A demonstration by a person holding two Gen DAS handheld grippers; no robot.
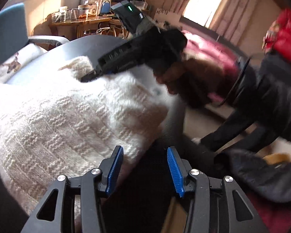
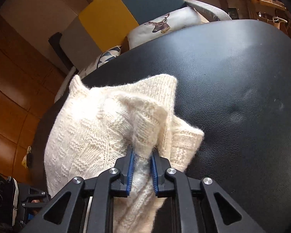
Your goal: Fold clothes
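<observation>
A cream knitted sweater [image 1: 64, 116] lies bunched on a black leather table [image 2: 232, 81]. My right gripper [image 2: 142, 153] is shut on a gathered fold of the sweater [image 2: 99, 128], with knit squeezed between its blue pads. In the left wrist view that same gripper [image 1: 87, 77] shows at the sweater's far edge, held by a person's hand [image 1: 170, 77]. My left gripper [image 1: 145, 151] stands open at the sweater's near right edge, with nothing between its blue pads [image 1: 116, 167].
A deer-print cushion [image 2: 164, 26] and a yellow and teal chair [image 2: 126, 5] sit beyond the table. A wooden desk [image 1: 81, 23] with jars stands behind. Pink bedding [image 1: 209, 48] and a red item [image 1: 285, 33] lie to the right. The person's dark sleeve [image 1: 261, 101] crosses the right side.
</observation>
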